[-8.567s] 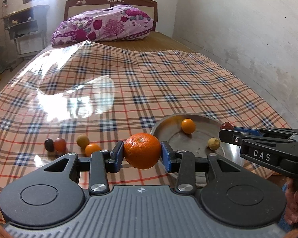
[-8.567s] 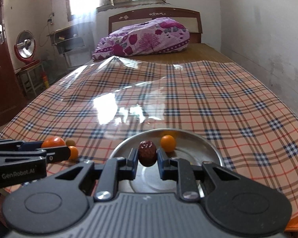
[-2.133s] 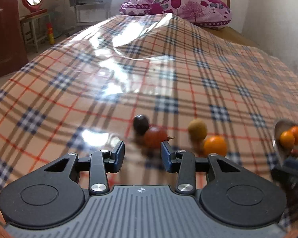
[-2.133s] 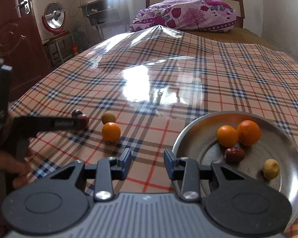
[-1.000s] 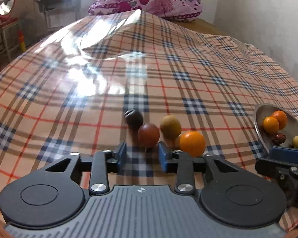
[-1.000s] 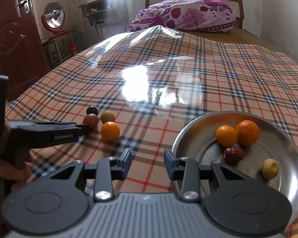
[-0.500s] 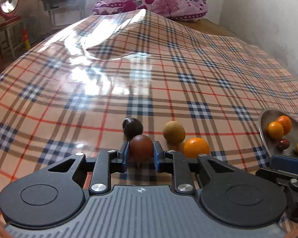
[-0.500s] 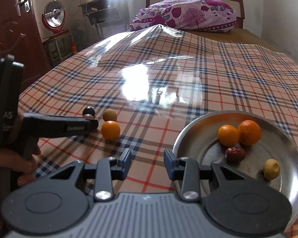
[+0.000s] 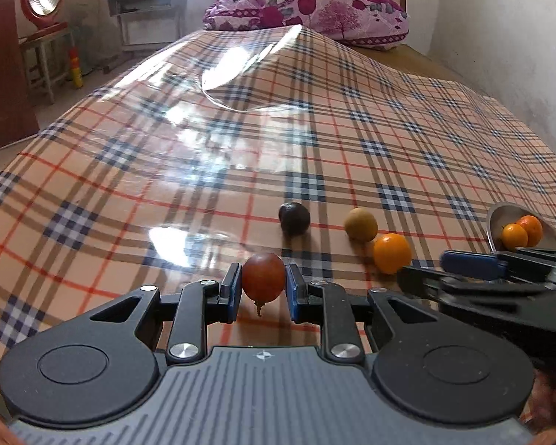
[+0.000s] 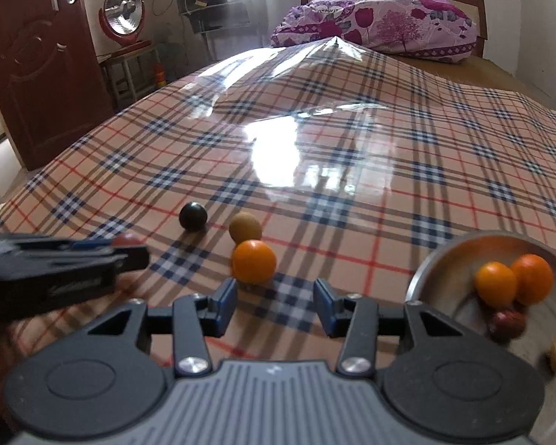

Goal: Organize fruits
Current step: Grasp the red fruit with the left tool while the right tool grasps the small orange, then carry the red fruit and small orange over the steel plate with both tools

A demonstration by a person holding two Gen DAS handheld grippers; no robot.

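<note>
Left wrist view shows my left tool (image 9: 263,287) pinching a round reddish-brown fruit with a short stem (image 9: 263,276), its blue pads pressed on both sides; whether it has cleared the plaid plastic-covered bed (image 9: 166,170) I cannot tell. At about one o'clock from it lies a dark, almost black round fruit (image 9: 294,218), and farther toward two o'clock a dull yellow-brown round fruit (image 9: 360,224) touches or sits just beside a bright orange round fruit (image 9: 393,253). At three o'clock, near the frame edge, the round steel plate (image 9: 495,218) already carries two small oranges.

From the right wrist view, my right tool (image 10: 274,306) is spread wide and holds nothing, with the bright orange fruit just ahead of it, toward eleven o'clock between its fingers. The plate rim sits at three o'clock.

My worry: the held fruit is smooth and round, gripped near its middle, so a squeeze too light lets it slip and too hard bruises it. The glossy cover may let a nudged fruit roll off. The two tools are close, so I judge a collision likely if both swing toward the plate together.
</note>
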